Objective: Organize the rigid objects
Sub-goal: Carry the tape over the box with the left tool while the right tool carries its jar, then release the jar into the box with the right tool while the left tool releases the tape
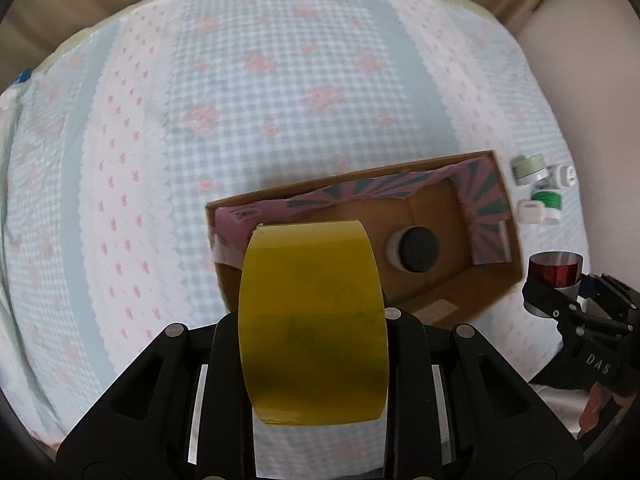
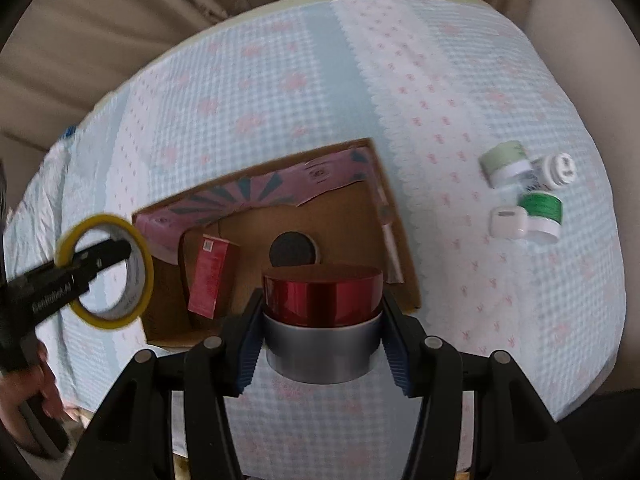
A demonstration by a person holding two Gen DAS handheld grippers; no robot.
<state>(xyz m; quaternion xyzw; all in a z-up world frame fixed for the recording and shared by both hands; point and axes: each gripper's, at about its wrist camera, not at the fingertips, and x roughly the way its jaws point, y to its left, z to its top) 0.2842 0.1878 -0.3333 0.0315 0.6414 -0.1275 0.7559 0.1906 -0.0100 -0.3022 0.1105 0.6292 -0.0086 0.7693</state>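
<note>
The left tongs (image 1: 314, 320) are closed on a roll of yellow tape (image 1: 314, 320), gripped across its width with the roll standing on edge between the fingers. In the right wrist view one finger passes through the roll's open core, and the tape hangs in the air just beside the near-left corner of the cardboard box (image 2: 360, 208).

The right tongs (image 2: 322, 332) clamp a round tin with a red lid (image 2: 322, 294) and a silver body, the blue ribbed pads (image 2: 250, 354) pressing its sides. The tin is held upright, just in front of the box's near wall and above the bed (image 2: 280, 80).

The box lies open on the bed's blue-and-white checked cover with pink flowers. Its inner flaps are pink with dark rays. Inside it, a red carton (image 2: 210, 276) stands toward the left end, and a jar with a black lid (image 2: 294, 250) lies on its side near the middle of the floor.

Well apart from the box, to its right, a small cluster rests on the cover: a pale green jar (image 2: 504, 162), a white ribbed cap (image 2: 558, 168), a green-banded jar (image 2: 542, 212) and a small white case (image 2: 506, 222), all close together.
</note>
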